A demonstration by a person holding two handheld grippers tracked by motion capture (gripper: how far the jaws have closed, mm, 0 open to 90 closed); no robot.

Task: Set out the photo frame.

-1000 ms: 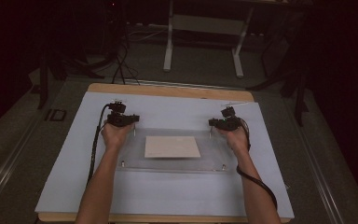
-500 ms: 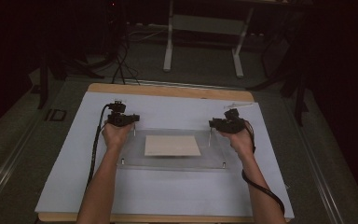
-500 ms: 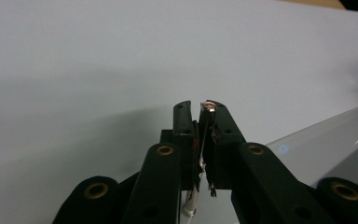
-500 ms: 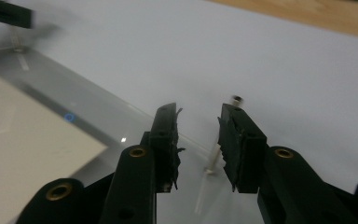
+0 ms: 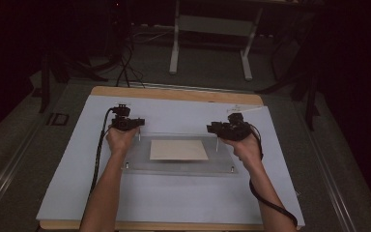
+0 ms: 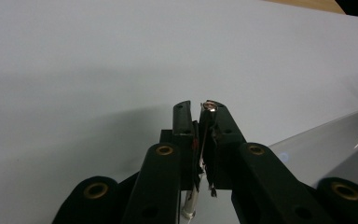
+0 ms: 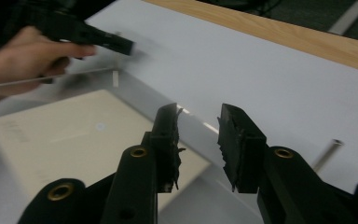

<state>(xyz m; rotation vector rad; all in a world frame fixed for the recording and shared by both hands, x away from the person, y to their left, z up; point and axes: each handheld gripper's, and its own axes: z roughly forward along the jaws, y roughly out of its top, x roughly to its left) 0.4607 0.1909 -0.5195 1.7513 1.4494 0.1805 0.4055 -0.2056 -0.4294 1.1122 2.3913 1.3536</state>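
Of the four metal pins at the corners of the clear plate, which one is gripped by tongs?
The far-left pin: the left tongs are shut on it. The far-right pin stands free beside the open right tongs, and the two near pins are untouched.

Room dim, far side nearly black. Grey floor (image 5: 212, 67) around wooden tabletop (image 5: 174, 93), most of it under pale sheet (image 5: 174, 203). White metal stand (image 5: 211, 29) with two legs beyond far edge. Dark cables (image 5: 125, 63) trail over floor at far left. Pale rail (image 5: 9, 164) runs along floor at left, another at right. Dark frame legs at right.
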